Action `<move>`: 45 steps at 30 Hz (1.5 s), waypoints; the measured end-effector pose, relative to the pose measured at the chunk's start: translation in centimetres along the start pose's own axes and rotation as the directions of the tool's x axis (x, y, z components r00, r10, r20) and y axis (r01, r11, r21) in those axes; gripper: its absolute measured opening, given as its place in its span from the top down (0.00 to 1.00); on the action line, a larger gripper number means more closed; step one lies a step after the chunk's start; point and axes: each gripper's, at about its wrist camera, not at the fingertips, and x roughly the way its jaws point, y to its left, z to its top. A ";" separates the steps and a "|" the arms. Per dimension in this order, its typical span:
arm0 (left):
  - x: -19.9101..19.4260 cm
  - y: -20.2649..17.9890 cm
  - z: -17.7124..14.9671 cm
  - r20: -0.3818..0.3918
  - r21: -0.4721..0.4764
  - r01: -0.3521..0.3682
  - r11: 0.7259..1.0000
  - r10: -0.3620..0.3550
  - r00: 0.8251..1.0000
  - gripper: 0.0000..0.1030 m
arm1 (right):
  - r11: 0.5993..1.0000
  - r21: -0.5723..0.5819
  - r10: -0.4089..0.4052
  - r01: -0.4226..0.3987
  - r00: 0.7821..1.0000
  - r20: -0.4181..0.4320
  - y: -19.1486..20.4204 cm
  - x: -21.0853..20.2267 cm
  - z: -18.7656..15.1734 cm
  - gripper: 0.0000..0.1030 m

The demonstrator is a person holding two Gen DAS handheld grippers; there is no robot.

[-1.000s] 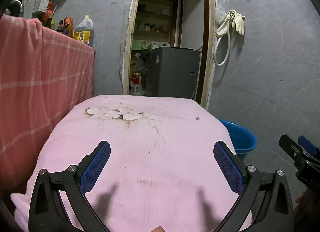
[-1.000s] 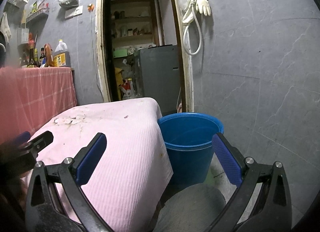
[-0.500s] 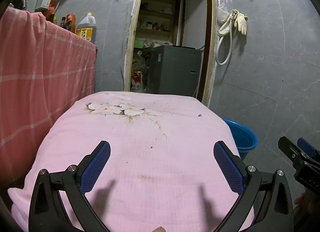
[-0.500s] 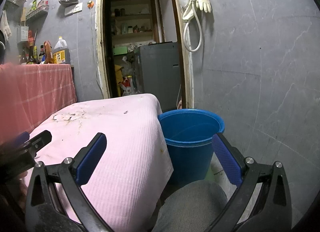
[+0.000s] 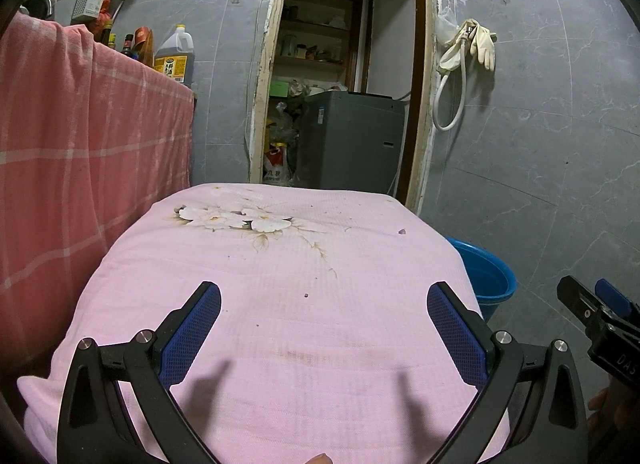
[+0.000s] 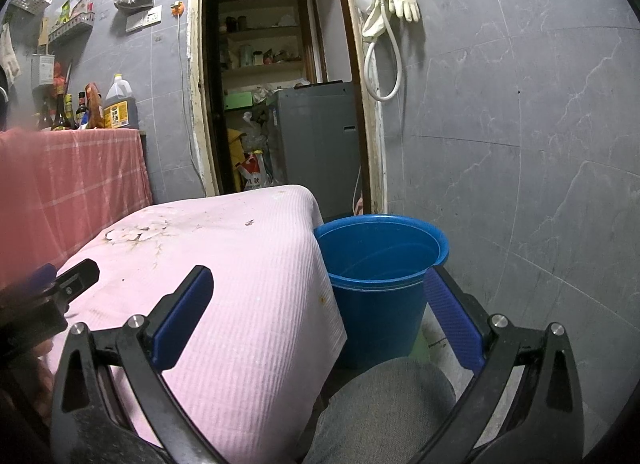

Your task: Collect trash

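Above the pink ribbed cloth with a pale flower print covering the worktop (image 5: 280, 304), both tongs hang spread wide, nothing between the blue pads: left tongs (image 5: 324, 304), right tongs (image 6: 316, 304). Trash visible: only small dark specks, one near centre (image 5: 306, 295), one purple scrap toward 1 o'clock (image 5: 402, 231). Round blue plastic bucket (image 6: 380, 260) stands on the floor just beside the cloth's right edge, at 3 o'clock; contents not discernible. Judgement: scene fits either trash already binned or fine bits pending. Any pick would need a fine pinch on the soft cloth.
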 end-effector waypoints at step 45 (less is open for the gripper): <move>0.0 0.2 -0.1 0.001 0.000 0.001 1.000 -0.001 1.000 0.02 | 1.000 0.001 -0.001 0.001 1.000 -0.002 0.3 0.0 0.0 0.00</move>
